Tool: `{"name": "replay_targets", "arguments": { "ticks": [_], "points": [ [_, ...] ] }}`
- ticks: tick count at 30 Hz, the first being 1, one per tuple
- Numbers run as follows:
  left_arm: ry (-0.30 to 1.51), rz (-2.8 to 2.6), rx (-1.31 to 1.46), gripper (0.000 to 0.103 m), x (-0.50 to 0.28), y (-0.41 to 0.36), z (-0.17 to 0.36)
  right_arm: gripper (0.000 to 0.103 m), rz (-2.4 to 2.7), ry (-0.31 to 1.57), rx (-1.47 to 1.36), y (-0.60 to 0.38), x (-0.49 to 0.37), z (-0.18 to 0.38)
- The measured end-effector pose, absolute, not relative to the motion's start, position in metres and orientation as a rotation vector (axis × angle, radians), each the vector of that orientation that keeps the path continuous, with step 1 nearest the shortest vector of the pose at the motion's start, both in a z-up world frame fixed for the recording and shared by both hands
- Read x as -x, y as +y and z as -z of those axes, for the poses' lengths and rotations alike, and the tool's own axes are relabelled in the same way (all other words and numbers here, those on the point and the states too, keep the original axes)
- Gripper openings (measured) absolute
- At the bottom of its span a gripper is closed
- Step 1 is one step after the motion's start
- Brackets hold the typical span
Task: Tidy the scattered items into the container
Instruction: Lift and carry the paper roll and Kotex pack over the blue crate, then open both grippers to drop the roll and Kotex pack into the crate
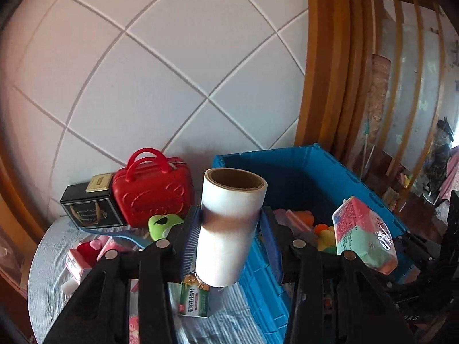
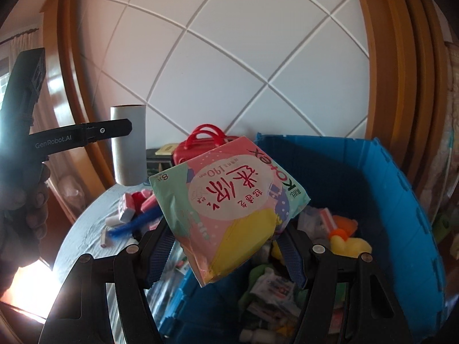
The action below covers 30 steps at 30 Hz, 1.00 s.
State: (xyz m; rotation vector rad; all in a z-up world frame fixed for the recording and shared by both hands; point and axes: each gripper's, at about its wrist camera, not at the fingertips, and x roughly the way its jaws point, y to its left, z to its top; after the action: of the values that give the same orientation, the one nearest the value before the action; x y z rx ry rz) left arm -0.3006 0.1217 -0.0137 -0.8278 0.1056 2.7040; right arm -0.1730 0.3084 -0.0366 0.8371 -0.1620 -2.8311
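Note:
My left gripper [image 1: 229, 218] is shut on a white roll with a cardboard core [image 1: 229, 223], held upright above the table beside the blue crate's near left wall [image 1: 258, 283]. In the right wrist view the same roll [image 2: 129, 146] stands at the left, clamped in the left gripper's black fingers [image 2: 114, 130]. My right gripper [image 2: 226, 229] is shut on a pink and green soft pack [image 2: 226, 203], held tilted over the blue crate [image 2: 401, 200]. That pack [image 1: 361, 229] also shows at the right of the left wrist view, above the crate's contents.
The crate holds several items, among them a yellow and orange toy duck [image 2: 347, 240] and small packets. On the round table [image 1: 46, 258] lie a red mini case [image 1: 152, 197], a black box [image 1: 86, 206], a green object [image 1: 163, 223], a blue brush [image 2: 134, 223] and a green carton [image 1: 195, 301]. A tiled wall stands behind.

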Motion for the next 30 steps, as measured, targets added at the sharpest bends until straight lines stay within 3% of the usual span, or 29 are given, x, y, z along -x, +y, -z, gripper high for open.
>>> {"name": "replay_targets", "arguments": {
  "ticks": [10,27,28,29,30],
  "points": [
    [0.196,-2.567,0.813,0.041,0.323,0.216,0.014,0.068,2.925,-0.227,-0.879,0.378,0.163,0.049],
    [0.179,-2.454,0.835,0.041,0.378,0.286,0.009,0.068,3.042,-0.267,-0.973,0.453,0.164,0.055],
    [0.166,-2.439,0.848,0.043,0.381,0.288,0.008,0.069,3.041,-0.268,-0.977,0.455,0.165,0.055],
    [0.168,-2.431,0.853,0.054,0.384,0.290,0.008,0.073,3.039,-0.271,-0.983,0.458,0.166,0.055],
    [0.175,-2.441,0.850,0.081,0.385,0.292,0.006,0.076,3.037,-0.273,-0.995,0.460,0.169,0.057]
  ]
}}
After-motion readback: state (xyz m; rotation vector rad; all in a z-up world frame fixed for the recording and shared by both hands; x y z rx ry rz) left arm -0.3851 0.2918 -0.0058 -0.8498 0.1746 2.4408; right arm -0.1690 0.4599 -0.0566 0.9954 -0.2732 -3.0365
